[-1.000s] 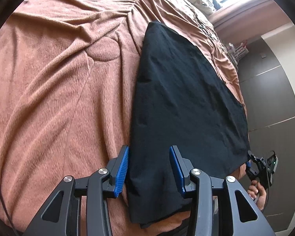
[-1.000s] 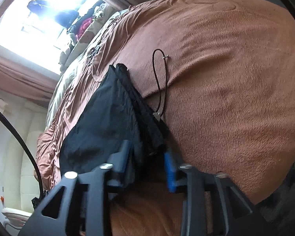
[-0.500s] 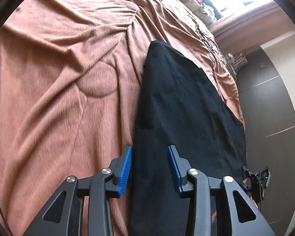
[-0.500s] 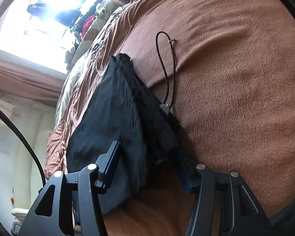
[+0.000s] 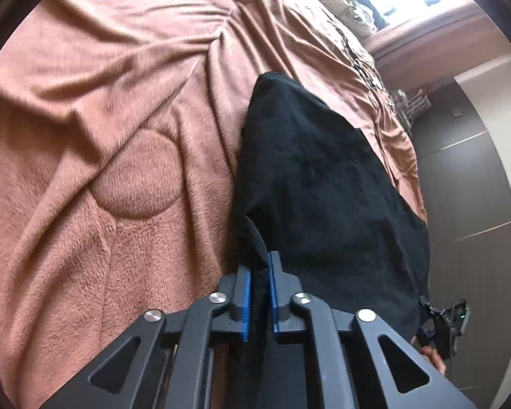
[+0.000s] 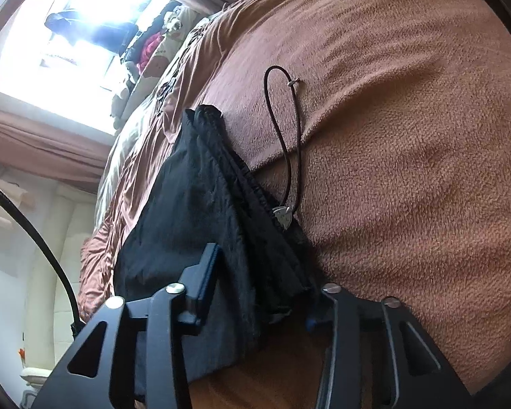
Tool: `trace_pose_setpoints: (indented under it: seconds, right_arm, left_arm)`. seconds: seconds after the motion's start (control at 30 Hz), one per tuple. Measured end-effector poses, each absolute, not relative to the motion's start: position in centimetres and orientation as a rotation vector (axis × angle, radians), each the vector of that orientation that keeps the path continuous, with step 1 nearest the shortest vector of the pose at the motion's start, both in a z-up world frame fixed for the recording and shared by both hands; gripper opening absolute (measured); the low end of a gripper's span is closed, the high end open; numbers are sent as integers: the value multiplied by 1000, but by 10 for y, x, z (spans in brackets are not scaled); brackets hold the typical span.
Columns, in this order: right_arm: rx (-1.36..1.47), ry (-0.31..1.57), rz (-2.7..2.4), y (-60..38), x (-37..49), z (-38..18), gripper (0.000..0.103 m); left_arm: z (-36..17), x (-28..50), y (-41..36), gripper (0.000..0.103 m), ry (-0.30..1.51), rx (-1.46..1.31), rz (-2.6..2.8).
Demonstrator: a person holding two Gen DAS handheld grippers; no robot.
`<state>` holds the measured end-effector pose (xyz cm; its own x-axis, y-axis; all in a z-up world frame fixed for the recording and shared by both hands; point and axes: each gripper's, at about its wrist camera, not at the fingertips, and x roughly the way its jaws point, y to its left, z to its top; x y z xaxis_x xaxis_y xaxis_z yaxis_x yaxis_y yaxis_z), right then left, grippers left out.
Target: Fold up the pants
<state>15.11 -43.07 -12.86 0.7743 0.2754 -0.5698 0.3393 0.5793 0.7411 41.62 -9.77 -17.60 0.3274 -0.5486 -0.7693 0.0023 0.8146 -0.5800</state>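
Note:
Black pants lie folded lengthwise on a brown blanket. My left gripper is shut on the near edge of the pants, blue pads pinching the cloth. In the right wrist view the pants show with the gathered waistband toward me and a dark drawstring trailing onto the blanket. My right gripper is open, its jaws straddling the waistband end; the right fingertip is hidden behind the cloth. The right gripper also shows in the left wrist view.
The bed's blanket is wrinkled with a round raised bump. A bright window with clothes and soft toys lies beyond the bed. Dark wardrobe doors stand beside the bed. A black cable hangs at the left.
My left gripper has closed onto the edge of the pants. My right gripper has opened wider and moved further over the waistband.

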Motion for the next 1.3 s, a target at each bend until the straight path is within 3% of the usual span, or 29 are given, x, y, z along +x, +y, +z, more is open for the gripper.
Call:
trace_pose_setpoints:
  seconds: [0.07, 0.27, 0.67, 1.3]
  right_arm:
    - [958, 706, -36, -429, 151, -125, 24]
    - [944, 695, -13, -424, 151, -118, 18]
    - [935, 718, 34, -399, 161, -117, 17]
    - [868, 798, 158, -320, 226, -113, 17]
  left_arm:
    - [-169, 417, -100, 6, 1179, -528, -379]
    - [-149, 418, -94, 3, 1151, -532, -388]
    - [-123, 412, -59, 3, 1119, -506, -362]
    - [-107, 388, 73, 3, 1066, -572, -247]
